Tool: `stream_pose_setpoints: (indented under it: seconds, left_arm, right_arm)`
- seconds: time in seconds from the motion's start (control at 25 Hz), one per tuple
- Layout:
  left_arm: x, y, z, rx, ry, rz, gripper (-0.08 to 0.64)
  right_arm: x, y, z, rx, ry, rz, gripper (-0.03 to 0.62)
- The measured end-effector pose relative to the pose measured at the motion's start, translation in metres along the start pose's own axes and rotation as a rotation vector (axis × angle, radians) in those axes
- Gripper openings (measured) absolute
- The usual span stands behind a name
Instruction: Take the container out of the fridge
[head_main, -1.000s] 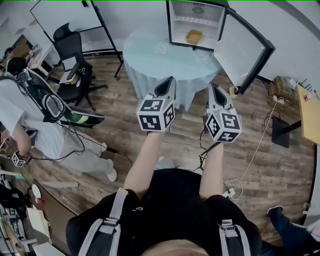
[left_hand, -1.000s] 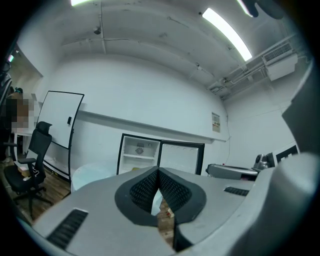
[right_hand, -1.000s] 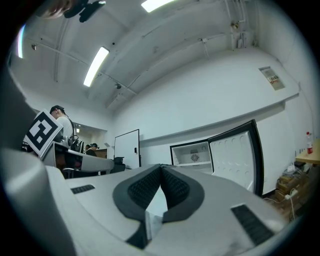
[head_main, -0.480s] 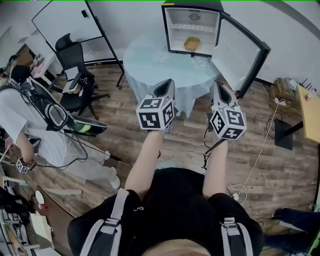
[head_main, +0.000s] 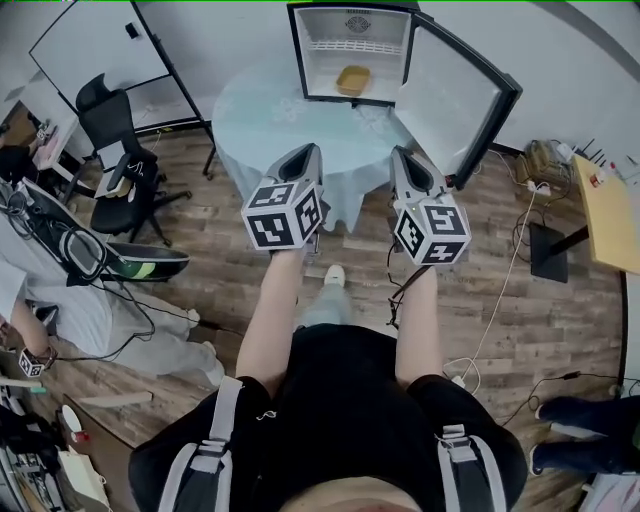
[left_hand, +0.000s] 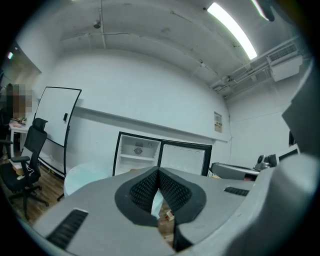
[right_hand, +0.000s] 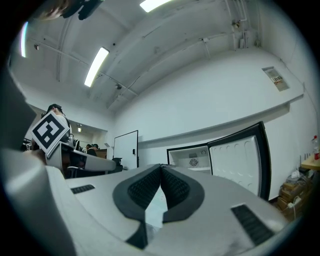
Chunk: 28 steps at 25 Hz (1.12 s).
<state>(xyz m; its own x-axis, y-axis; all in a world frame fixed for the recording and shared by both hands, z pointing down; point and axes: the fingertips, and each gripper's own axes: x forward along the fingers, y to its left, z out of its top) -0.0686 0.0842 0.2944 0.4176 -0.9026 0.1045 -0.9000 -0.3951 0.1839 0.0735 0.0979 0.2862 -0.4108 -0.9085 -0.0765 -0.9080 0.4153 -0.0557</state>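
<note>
the floor (head_main: 560, 300) is matt wood plank. a pale blue cloth drapes the table (head_main: 260, 115), soft-looking. the fridge (head_main: 320, 60) is lined in smooth white plastic. the container (head_main: 351, 79) looks like yellowish plastic. the left gripper (left_hand: 159, 172) and right gripper (right_hand: 161, 167) are matt grey plastic, pads (left_hand: 145, 190) black and finely ribbed.

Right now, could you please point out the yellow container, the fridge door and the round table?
yellow container (head_main: 352, 80): head view, the middle of its top face.
fridge door (head_main: 440, 95): head view, the white inner panel of the open door.
round table (head_main: 262, 118): head view, a bare left part of its pale cloth.
</note>
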Motion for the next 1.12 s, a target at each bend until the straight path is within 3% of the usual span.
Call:
stream_pose_setpoints:
  seconds: [0.16,0.4,0.52,0.64,0.76,1.0,1.12]
  left_arm:
    - [0.043,0.007,0.001,-0.015,-0.003,-0.025,0.000]
    - [0.137,0.022,0.019,0.012,-0.009,-0.070,0.000]
    - [0.178,0.040,0.025,0.013,0.017,-0.060,0.000]
    - [0.221,0.060,0.011,-0.033,0.061,-0.043,0.000]
    - [0.258,0.076,-0.020,-0.084,0.135,-0.046,0.000]
    - [0.323,0.115,-0.063,-0.084,0.235,-0.029,0.000]
    - [0.360,0.131,-0.077,-0.069,0.288,-0.036,0.000]
  right_arm:
    - [0.025,-0.028,-0.009,-0.014,0.015,-0.027,0.006]
    - [0.094,-0.089,0.002,-0.011,-0.043,-0.080,0.006]
    - [0.130,-0.098,-0.008,0.017,-0.021,-0.059,0.006]
    - [0.162,-0.102,-0.038,0.028,0.055,-0.015,0.006]
    - [0.193,-0.120,-0.084,0.090,0.137,-0.026,0.006]
    - [0.258,-0.144,-0.165,0.223,0.256,-0.046,0.006]
    - [0.298,-0.158,-0.181,0.271,0.253,-0.054,0.006]
